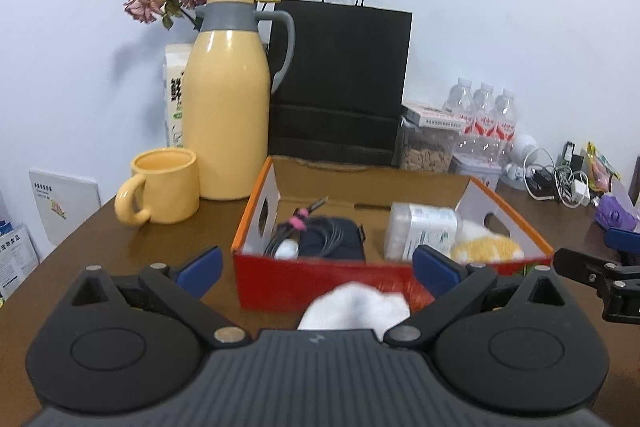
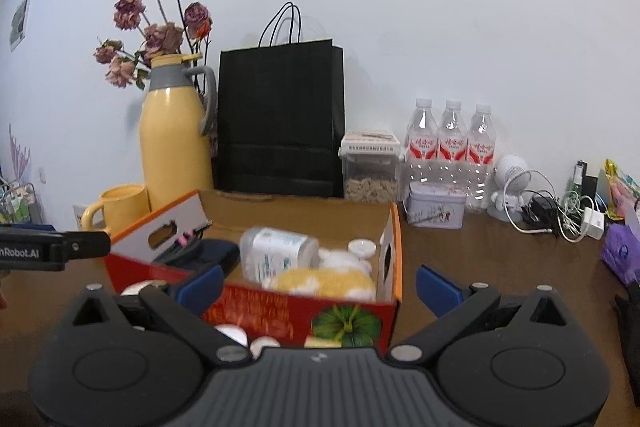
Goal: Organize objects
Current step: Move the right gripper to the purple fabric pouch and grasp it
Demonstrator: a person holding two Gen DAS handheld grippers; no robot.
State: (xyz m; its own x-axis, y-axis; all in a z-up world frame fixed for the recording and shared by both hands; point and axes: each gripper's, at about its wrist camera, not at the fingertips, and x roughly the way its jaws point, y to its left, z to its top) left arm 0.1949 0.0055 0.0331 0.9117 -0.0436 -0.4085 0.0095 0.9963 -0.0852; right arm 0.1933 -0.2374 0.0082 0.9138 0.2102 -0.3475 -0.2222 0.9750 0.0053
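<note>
Your left gripper (image 1: 318, 265) and right gripper (image 2: 320, 285) both gape wide, low in frame, facing the cardboard box (image 1: 320, 279) holding a fluffy yellow cloth (image 2: 324, 281).

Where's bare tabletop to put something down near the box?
Bare patches: left of the cardboard box before the yellow mug; right of the box below the tin. Crowded: back wall row and the cable tangle.

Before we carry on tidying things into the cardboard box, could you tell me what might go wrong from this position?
1. The left tongs gape above white stuff close against the cardboard box; reaching down could shove the box.
2. The yellow mug and yellow jug stand just beyond the box's left wall; a pushed box might knock them.
3. The right tongs straddle the box's front corner and could catch it.
</note>
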